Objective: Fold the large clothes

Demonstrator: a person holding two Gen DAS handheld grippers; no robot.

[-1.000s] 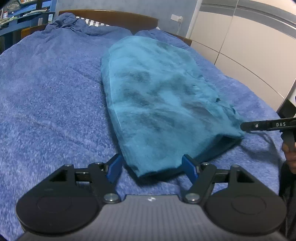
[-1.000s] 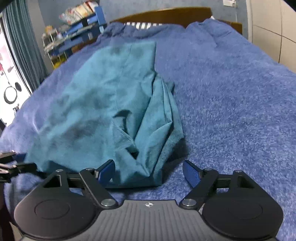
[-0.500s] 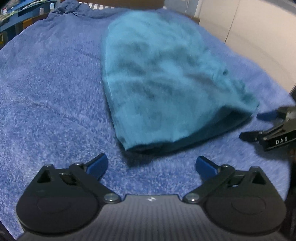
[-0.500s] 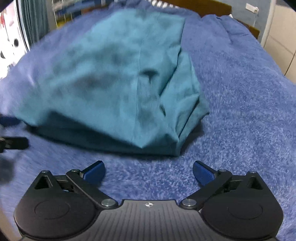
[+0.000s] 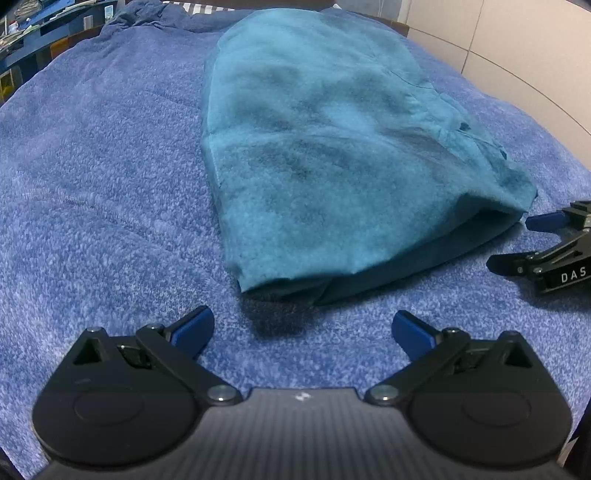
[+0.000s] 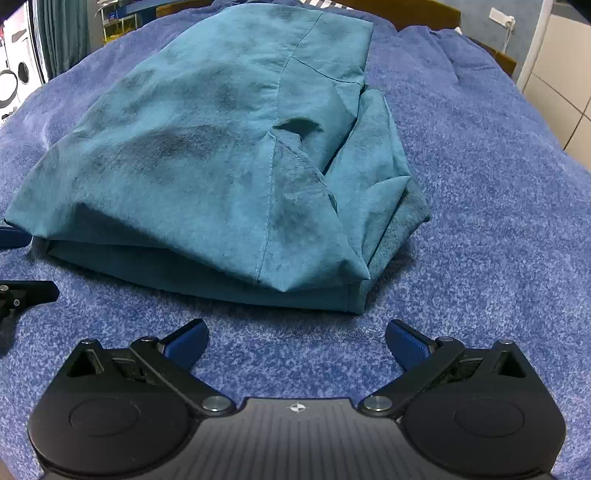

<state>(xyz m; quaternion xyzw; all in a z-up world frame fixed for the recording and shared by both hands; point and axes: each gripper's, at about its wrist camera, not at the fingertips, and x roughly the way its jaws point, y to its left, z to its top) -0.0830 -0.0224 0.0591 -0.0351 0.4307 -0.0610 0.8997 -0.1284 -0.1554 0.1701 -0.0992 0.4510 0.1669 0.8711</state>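
Observation:
A teal garment (image 5: 332,155) lies folded over on the blue fleece bedcover (image 5: 92,177), its doubled near edge facing me. My left gripper (image 5: 303,328) stands open just short of that edge's left corner, nothing between its blue pads. The same garment (image 6: 221,166) fills the right wrist view, with creased layers bunched at its right side. There my right gripper (image 6: 297,338) is open too, a little back from the near right corner and holding nothing. Each gripper shows at the edge of the other's view: the right one (image 5: 546,240) and the left one (image 6: 14,266).
The bedcover (image 6: 480,184) spreads wide on both sides of the garment. A wooden headboard (image 6: 399,11) lies beyond. Pale cabinet doors (image 5: 524,48) stand to the right, shelves (image 5: 40,33) and a curtain (image 6: 62,33) to the left.
Both grippers let go of the garment's near edge and their jaws spread wide. They drew back and tilted downward, so the dropped edge now lies flat on the bedcover ahead of them.

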